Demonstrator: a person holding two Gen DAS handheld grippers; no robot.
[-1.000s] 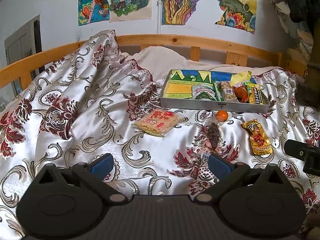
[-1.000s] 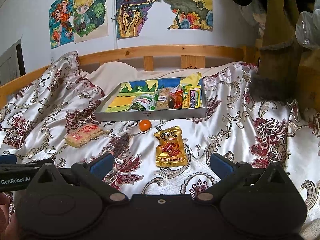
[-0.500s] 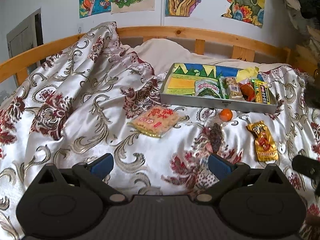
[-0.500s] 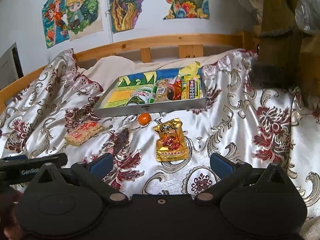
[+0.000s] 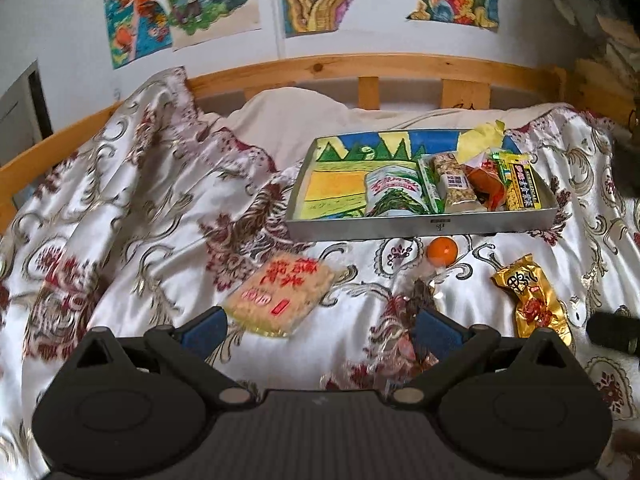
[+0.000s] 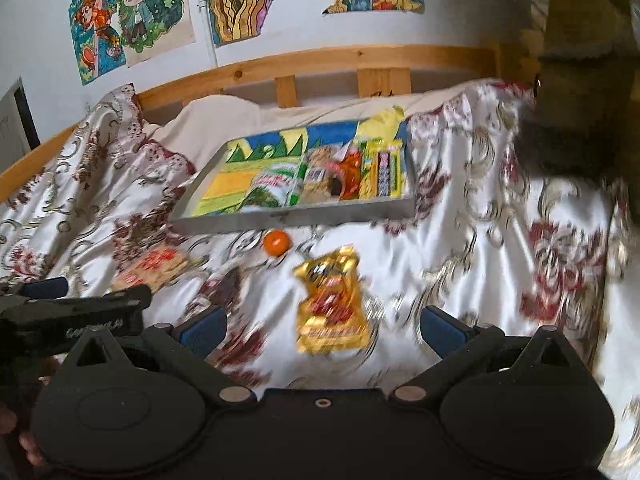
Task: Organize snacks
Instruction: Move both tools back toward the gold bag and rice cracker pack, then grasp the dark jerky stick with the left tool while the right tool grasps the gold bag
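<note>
A grey tray (image 5: pixel 420 229) with a painted floor lies on the bed and holds several snack packs along its right side. In front of it lie a small orange (image 5: pixel 441 249), a pale rice-cracker pack (image 5: pixel 280 294) with red print, a dark wrapped snack (image 5: pixel 416 300) and a gold pouch (image 5: pixel 534 300). My left gripper (image 5: pixel 318 330) hangs open just short of the cracker pack and the dark snack. My right gripper (image 6: pixel 322 330) is open too, with the gold pouch (image 6: pixel 332 304) lying between its fingertips. The tray (image 6: pixel 296 216) and orange (image 6: pixel 276 242) sit beyond it.
A floral satin cover (image 5: pixel 120 216) drapes the whole bed, bunched high at the left. A wooden rail (image 5: pixel 360 68) and a wall with posters close the far side. Dark bulky things (image 6: pixel 576 92) stand at the right. The left gripper's body (image 6: pixel 72 320) shows in the right wrist view.
Both grippers have advanced toward the snacks; the left now reaches the cracker pack and the right straddles the gold pouch. The right wrist view is blurred by motion. Nothing was picked up.
</note>
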